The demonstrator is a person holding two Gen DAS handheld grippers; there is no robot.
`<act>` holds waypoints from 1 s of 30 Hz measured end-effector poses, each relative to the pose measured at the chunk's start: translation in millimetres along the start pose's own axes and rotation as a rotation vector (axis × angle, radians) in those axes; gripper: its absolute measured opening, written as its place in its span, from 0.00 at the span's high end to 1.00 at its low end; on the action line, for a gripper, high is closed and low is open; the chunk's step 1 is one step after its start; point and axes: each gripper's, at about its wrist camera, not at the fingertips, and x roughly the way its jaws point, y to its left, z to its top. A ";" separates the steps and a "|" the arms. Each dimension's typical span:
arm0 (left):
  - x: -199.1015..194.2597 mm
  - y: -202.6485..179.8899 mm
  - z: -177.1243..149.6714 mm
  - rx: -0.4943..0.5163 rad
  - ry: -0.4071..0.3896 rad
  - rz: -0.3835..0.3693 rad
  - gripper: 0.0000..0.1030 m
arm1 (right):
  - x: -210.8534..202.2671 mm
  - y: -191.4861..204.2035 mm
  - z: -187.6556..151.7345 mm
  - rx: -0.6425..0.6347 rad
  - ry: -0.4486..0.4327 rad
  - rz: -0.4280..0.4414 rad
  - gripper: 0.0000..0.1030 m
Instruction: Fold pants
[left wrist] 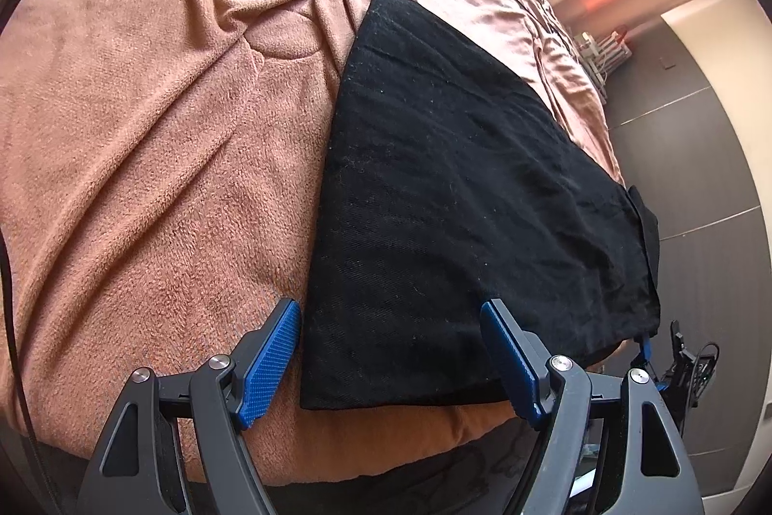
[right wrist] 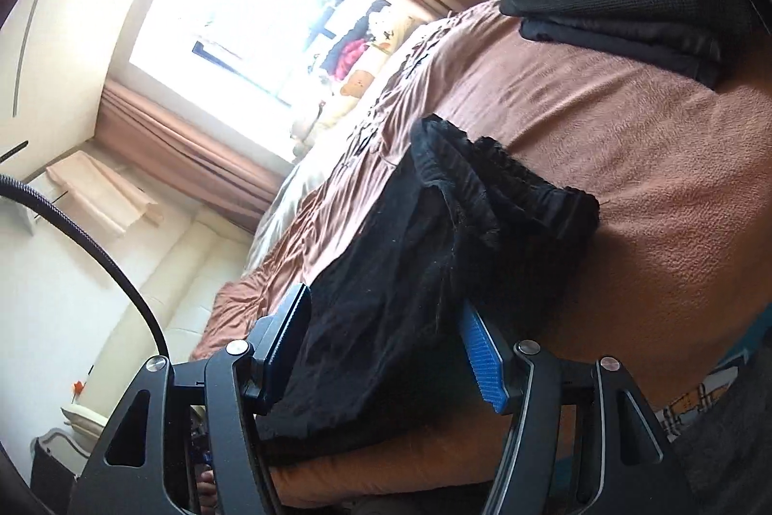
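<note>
black pants lay flat on brown blanket, left gripper spread over hem, right gripper gaped around waistband, no pinch

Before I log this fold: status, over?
Left tool open, straddling the black pants. Right tool open around their bunched end. Folded dark stack lies apart on the bed; nothing blocking.

My left wrist camera sits behind my left gripper, looking steeply down, close over the black pants on the brown blanket. My right wrist camera, rolled sideways, looks almost level along my right gripper toward the window. Both views share the pants, blanket and window end.
</note>
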 end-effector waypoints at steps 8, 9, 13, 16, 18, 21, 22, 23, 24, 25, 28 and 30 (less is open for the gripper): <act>2.1 -5.2 -4.0 0.003 0.008 0.016 0.24 | 7.0 -34.9 -2.3 0.107 0.039 -0.064 0.42; 2.7 -6.2 -4.4 0.002 0.009 0.017 0.24 | 8.6 -40.1 -2.1 0.127 0.039 -0.054 0.42; 2.8 -7.0 -5.0 -0.003 0.010 0.019 0.24 | 16.9 -46.5 2.5 0.173 0.046 -0.059 0.42; 3.6 -7.6 -4.8 -0.001 0.010 0.025 0.24 | 22.8 -48.1 4.8 0.209 0.039 -0.054 0.42; 4.2 -7.5 -5.4 -0.003 0.012 0.026 0.24 | 26.1 -49.7 4.9 0.227 0.036 -0.057 0.42; 5.0 -7.2 -6.1 -0.006 0.014 0.029 0.24 | 29.0 -51.9 7.0 0.244 0.009 -0.033 0.42; 4.8 -7.5 -6.0 -0.005 0.013 0.030 0.24 | 27.1 -50.9 7.5 0.246 0.001 -0.022 0.42; 4.3 -7.4 -6.3 -0.005 0.013 0.029 0.24 | 26.4 -48.9 8.5 0.240 -0.011 -0.007 0.42; 3.8 -7.1 -6.1 -0.005 0.012 0.027 0.24 | 25.8 -45.0 7.7 0.223 -0.032 0.008 0.42; 3.8 -6.9 -5.8 -0.007 0.011 0.026 0.24 | 21.2 -38.8 7.2 0.199 -0.053 0.025 0.42; 4.9 -5.8 -5.7 -0.009 0.012 0.027 0.24 | 7.6 -13.3 5.2 0.093 -0.085 0.072 0.46; 5.5 -5.7 -5.2 -0.010 0.012 0.027 0.24 | 2.9 3.0 4.2 0.025 -0.086 0.087 0.47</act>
